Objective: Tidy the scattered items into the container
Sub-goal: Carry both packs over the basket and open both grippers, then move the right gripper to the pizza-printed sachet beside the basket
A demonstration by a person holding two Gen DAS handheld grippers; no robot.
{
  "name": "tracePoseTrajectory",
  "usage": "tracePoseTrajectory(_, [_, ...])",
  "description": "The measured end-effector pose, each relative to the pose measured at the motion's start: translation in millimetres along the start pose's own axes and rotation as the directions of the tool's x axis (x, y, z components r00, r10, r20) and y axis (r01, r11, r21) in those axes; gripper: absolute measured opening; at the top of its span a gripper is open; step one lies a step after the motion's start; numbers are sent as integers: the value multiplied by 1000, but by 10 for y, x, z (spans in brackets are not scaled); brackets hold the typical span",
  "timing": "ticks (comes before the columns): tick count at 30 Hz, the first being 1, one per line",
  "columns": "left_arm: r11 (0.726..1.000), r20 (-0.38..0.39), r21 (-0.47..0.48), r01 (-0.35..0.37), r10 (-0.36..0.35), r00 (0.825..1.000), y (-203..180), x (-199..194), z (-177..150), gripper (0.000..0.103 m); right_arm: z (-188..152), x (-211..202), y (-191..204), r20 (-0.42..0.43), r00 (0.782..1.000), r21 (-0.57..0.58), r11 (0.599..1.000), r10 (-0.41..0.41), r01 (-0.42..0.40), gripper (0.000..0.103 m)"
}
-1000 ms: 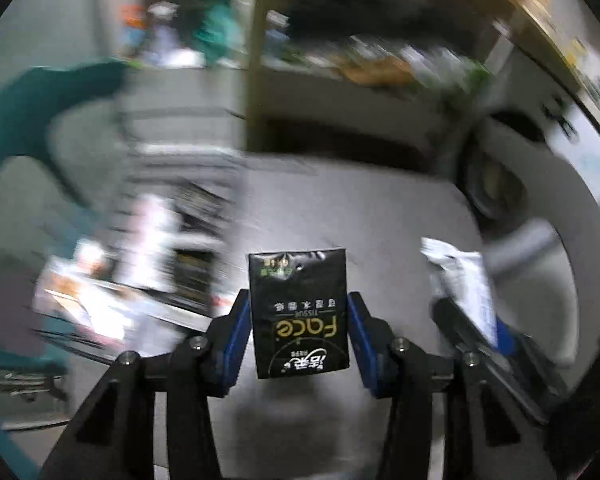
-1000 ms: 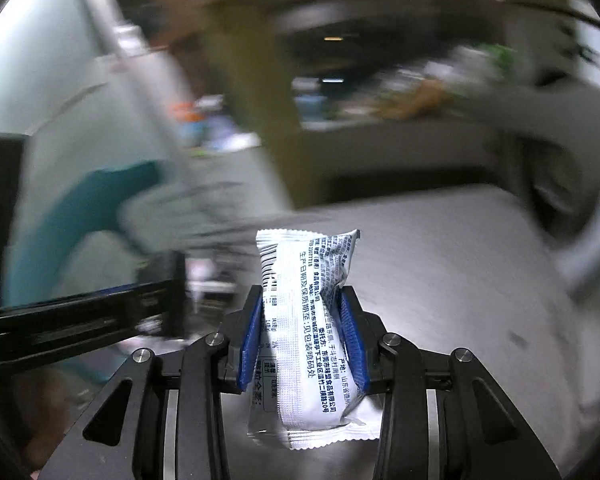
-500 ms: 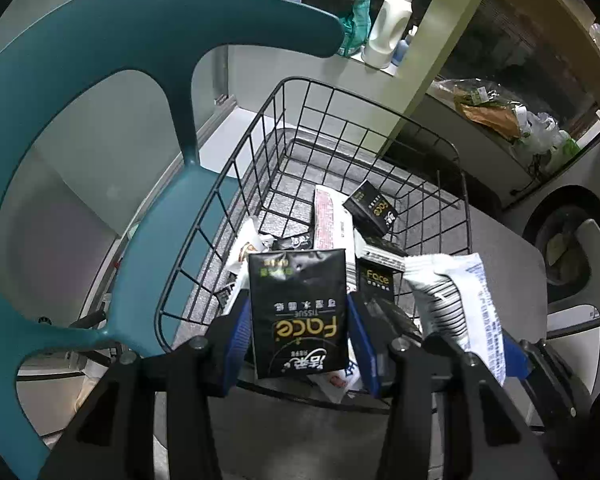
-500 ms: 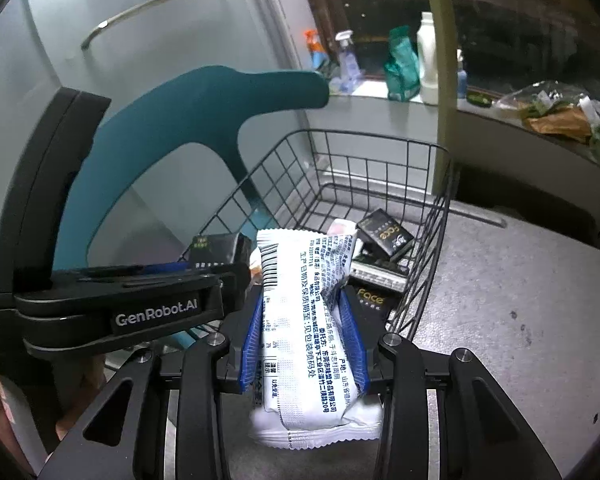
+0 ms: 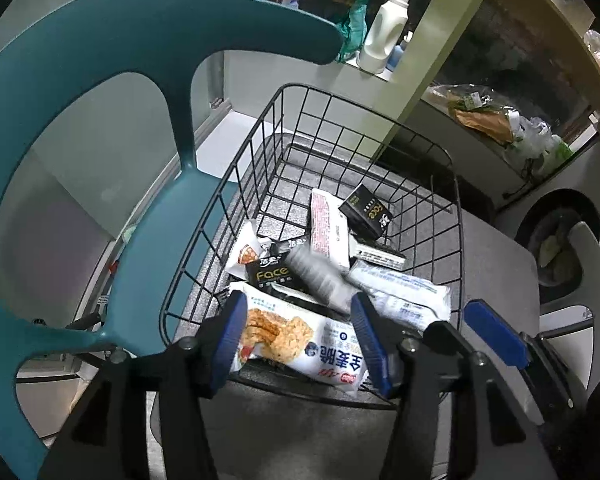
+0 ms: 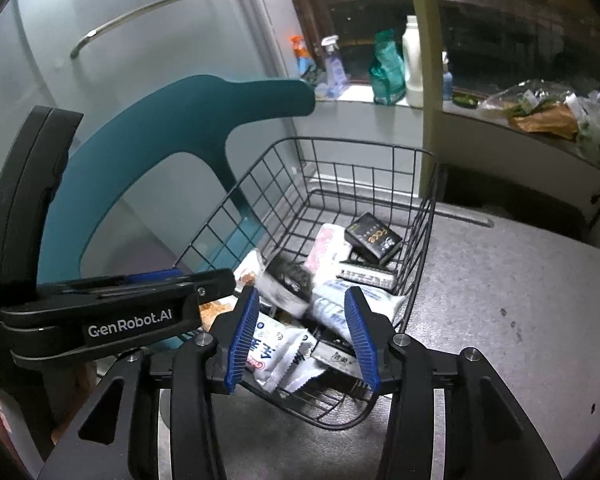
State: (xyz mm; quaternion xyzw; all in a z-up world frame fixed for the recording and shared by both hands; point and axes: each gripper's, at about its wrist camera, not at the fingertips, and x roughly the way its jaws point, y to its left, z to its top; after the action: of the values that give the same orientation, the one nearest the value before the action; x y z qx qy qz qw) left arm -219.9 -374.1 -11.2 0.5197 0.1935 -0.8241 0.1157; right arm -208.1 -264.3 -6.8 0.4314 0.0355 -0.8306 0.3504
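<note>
Release step, wire basket (image 5: pixel 456 200): left gripper (image 5: pixel 298 340) and right gripper (image 6: pixel 302 328) over its near rim, jaws opening, empty; blurred packets (image 5: pixel 320 276) seemingly dropping inside. Withdraw upward, clear of rim.

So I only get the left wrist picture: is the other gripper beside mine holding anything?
Observer: No. The right gripper has its jaws opening with nothing pinched; white snack packets lie in the black wire basket below.
Operator: Any writing on my gripper?
Observer: The left gripper, jaws also opening and empty, reads GenRobot.AI along its side.
Operator: Behind the teal plastic chair?
Observer: A pale door with a curved metal handle.
</note>
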Motion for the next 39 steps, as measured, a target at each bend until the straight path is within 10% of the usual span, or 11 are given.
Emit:
tracePoseTrajectory(16, [992,55,-124,-33,40,998,-143,-278,-892,63,-791,-601,-482,12,1000,28,999,22,-23,45])
tracePoseTrajectory(25, [993,-37,-69,-96,94,995,-218,380,-1537,64,-1480,-152,-851,-95,995,84,996,-5,13,45])
tracePoseTrajectory(39, [986,-104,-109,-125,114,988,24,765,-1380,64,-941,551,-975,-105,991,38,996,-80,85,45])
